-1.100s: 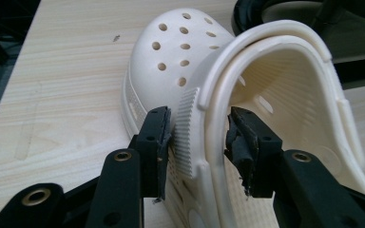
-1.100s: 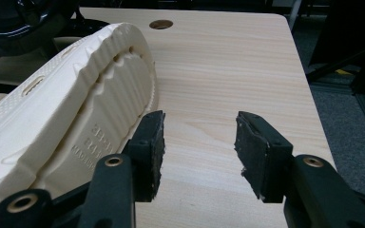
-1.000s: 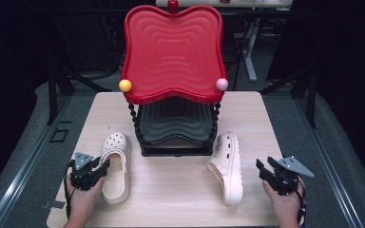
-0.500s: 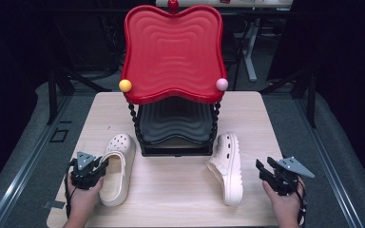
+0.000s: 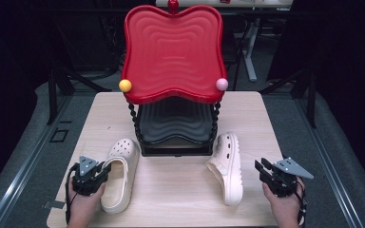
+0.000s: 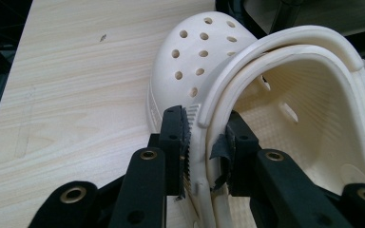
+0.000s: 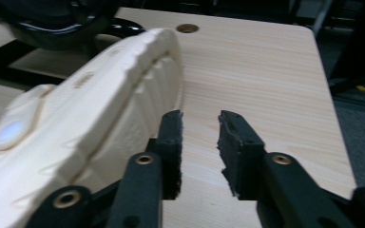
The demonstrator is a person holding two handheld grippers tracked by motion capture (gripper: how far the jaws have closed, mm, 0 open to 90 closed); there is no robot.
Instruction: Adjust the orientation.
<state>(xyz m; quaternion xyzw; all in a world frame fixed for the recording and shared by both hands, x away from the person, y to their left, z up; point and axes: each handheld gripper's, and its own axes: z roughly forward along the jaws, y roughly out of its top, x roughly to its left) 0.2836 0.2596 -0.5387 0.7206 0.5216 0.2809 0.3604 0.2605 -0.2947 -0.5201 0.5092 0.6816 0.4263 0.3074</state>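
Observation:
Two cream clogs lie on the wooden table (image 5: pixel 180 199). The left clog (image 5: pixel 119 178) (image 6: pixel 195 52) sits sole down, toe pointing away. My left gripper (image 5: pixel 105 170) (image 6: pixel 204 137) has just been closing and is shut on its near side wall and strap, which sit between the pads. The right clog (image 5: pixel 227 166) (image 7: pixel 76 118) rests on its side, its ridged sole turned to the right. Just right of that sole is my right gripper (image 5: pixel 261 167) (image 7: pixel 199 137). Its jaws have just been closing, a gap remains, and nothing is between them.
A two-tier stand rises at the table's middle back, a red wavy tray (image 5: pixel 171 52) over a black one (image 5: pixel 176 126). A yellow ball (image 5: pixel 125 85) and a pink ball (image 5: pixel 222 84) cap its front posts. Bare wood lies between the clogs.
The left clog's toe has swung slightly to the right, with the left gripper now at its side wall. The right hand has stayed in place.

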